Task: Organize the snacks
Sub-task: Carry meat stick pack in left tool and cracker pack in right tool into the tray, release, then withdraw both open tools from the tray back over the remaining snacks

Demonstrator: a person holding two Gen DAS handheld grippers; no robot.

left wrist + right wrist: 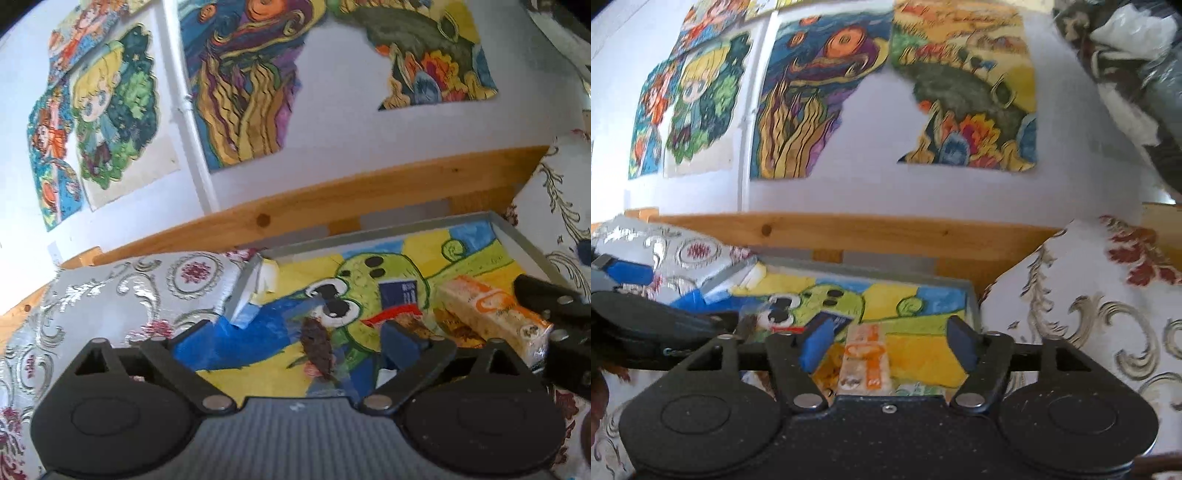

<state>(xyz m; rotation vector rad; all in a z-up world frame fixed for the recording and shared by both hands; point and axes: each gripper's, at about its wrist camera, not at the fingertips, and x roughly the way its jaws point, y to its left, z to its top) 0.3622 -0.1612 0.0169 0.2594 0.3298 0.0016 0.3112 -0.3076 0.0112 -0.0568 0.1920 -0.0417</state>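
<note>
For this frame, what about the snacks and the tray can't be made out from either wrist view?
- Print on the orange-and-white snack pack: too blurred in both views.
- Its near end, right wrist view: hidden behind the right gripper body.
- The dark snack between the left gripper fingers: blurred, type unclear.
- The tray front edge: hidden by gripper bodies in both views.

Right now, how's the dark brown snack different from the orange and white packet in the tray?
The dark brown snack is small, dark and oval; the orange and white packet is long, pale and printed. The snack lies mid-tray between the left gripper fingers; the packet lies toward the tray right side. Both rest on the painted tray floor.
</note>
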